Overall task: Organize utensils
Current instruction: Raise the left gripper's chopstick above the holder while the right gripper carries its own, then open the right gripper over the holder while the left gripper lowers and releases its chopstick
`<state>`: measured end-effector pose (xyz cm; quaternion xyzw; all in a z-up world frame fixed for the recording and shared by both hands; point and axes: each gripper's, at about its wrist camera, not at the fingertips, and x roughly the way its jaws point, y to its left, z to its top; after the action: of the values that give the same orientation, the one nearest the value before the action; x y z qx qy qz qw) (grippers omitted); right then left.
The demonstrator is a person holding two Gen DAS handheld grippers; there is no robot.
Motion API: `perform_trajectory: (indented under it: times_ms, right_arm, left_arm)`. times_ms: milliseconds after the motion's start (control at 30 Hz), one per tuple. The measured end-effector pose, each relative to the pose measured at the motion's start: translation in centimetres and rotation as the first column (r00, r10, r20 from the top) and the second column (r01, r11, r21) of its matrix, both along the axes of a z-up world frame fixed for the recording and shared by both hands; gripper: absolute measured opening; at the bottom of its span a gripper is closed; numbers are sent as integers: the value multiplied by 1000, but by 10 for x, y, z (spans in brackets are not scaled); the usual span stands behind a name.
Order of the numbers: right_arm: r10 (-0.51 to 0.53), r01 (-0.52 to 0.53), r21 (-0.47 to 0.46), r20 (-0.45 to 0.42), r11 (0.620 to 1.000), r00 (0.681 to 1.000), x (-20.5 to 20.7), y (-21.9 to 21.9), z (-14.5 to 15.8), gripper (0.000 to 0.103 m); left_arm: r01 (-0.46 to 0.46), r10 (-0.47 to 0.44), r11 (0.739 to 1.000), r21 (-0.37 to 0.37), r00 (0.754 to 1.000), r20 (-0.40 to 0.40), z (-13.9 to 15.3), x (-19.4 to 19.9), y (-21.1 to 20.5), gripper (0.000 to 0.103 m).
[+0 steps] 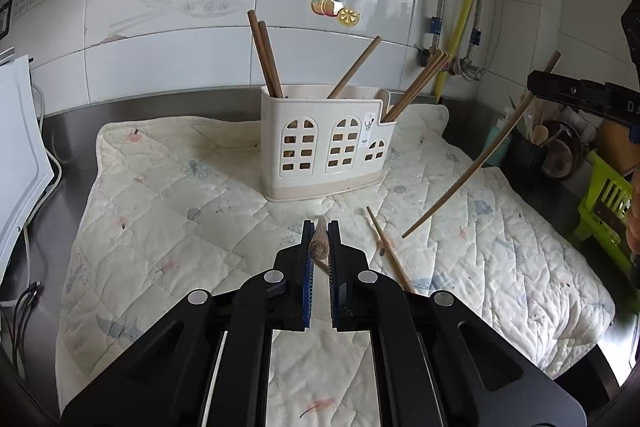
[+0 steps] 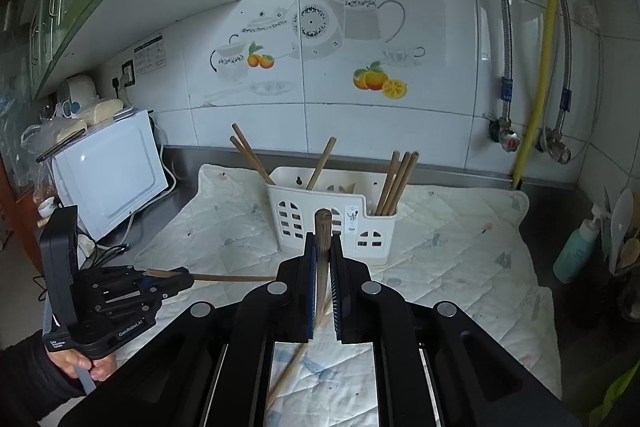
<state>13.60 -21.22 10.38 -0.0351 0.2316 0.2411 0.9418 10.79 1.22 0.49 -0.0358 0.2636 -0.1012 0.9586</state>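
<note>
Both tongs are clamped down, each pinching one chopstick. In the left wrist view the left gripper (image 1: 320,241) bites a chopstick (image 1: 319,245) seen end-on, so its length is hidden. The right wrist view shows what that one can't: the left gripper (image 2: 188,279) from the side, its stick (image 2: 224,278) poking out level. The right gripper (image 2: 323,255) holds its own chopstick (image 2: 322,227) nearly upright; its lower end is hidden behind the jaws. One loose chopstick (image 1: 386,247) lies on the quilted cloth (image 1: 160,227). Farther back, the white holder (image 1: 326,147) stands on the cloth with chopsticks in three compartments. Its sticker is too small to read. "GenRoboLAI" or similar shows on the left gripper's body.
</note>
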Motion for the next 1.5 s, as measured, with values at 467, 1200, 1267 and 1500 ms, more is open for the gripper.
perform_trajectory:
  times_ms: [467,1200,1267,1500]
  right_arm:
    - [-42,43,-3,150,999,988,57,5,92,6]
    - [-108,106,-113,-13,988,994,165,25,18,9]
    - [-106,106,-125,7,987,994,163,25,21,13]
    - [-102,114,-117,106,987,989,132,9,36,26]
  left_arm:
    - [6,-7,999,33,999,51,50,18,9,5]
    - [22,-40,998,62,950,310,174,53,-15,5]
    - [10,-31,998,64,939,342,186,61,-18,5]
    - [-35,5,997,69,920,391,203,93,-27,5]
